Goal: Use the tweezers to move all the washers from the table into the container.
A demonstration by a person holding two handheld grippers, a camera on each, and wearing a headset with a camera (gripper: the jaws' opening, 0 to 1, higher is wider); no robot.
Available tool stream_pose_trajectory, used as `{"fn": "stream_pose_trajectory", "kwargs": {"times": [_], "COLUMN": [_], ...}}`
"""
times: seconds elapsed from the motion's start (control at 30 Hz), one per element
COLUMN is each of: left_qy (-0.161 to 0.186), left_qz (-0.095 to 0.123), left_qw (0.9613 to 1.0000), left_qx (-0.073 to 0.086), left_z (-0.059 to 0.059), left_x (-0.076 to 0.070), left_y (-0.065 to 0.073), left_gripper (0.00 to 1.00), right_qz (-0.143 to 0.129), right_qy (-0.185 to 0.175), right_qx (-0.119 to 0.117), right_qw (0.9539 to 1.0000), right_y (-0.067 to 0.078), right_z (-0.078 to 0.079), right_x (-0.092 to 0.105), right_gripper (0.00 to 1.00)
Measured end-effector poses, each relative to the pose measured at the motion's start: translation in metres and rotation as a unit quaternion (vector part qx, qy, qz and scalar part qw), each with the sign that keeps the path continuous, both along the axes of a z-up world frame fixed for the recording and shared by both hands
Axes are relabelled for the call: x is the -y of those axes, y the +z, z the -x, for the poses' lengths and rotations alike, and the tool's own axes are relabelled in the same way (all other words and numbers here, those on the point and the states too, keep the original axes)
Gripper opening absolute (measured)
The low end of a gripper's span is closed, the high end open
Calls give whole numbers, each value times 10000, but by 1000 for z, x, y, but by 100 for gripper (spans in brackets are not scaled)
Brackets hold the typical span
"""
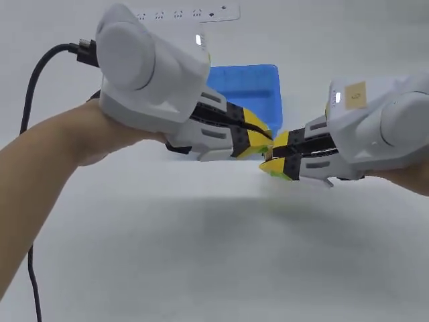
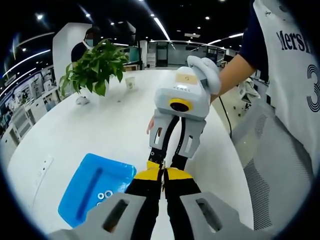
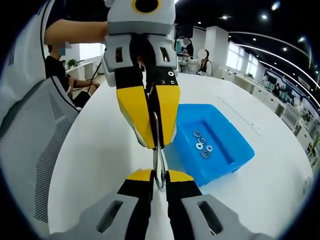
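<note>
Head view — container (image 1: 249,87) behind hand-held gripper (image 1: 260,139)

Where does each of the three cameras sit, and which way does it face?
Head view: on the person's headset, looking forward and down at the left gripper, right gripper and both arms.
Left gripper view: on the left gripper, looking along its jaws at the right gripper; an arm and jersey show.
Right gripper view: on the right gripper, facing the left gripper and the tweezers between them; an arm shows.
Shared: both gripper views show the blue container with washers.
</note>
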State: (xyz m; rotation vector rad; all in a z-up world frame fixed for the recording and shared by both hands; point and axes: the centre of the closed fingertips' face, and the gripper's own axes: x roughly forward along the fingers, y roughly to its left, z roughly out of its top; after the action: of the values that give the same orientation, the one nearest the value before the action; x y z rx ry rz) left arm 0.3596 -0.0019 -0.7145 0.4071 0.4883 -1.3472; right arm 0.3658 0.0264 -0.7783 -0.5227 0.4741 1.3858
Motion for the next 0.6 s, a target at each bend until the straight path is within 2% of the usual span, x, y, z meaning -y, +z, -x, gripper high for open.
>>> {"fn": "stream_pose_trajectory", "kwargs": {"times": [0.2, 0.37, 0.6], "left_qy": [-27, -47, -69], "left_qz": [2, 3, -2], "left_qw": [10000, 9999, 9995], "left_qx": [34, 142, 296], "left_z": [3, 5, 5], "left_x": [-2, -7, -10], "left_y": [9, 23, 41], "left_gripper": [6, 6, 6], "right_qz": [-7, -85, -137], "right_qy": [31, 56, 41], "right_qx": [65, 93, 276], "right_qw": [10000, 9999, 9995], "right_y": [9, 22, 40], "right_z": [2, 3, 0], "right_x": [-3, -8, -16], "right_gripper": [10, 10, 10]}}
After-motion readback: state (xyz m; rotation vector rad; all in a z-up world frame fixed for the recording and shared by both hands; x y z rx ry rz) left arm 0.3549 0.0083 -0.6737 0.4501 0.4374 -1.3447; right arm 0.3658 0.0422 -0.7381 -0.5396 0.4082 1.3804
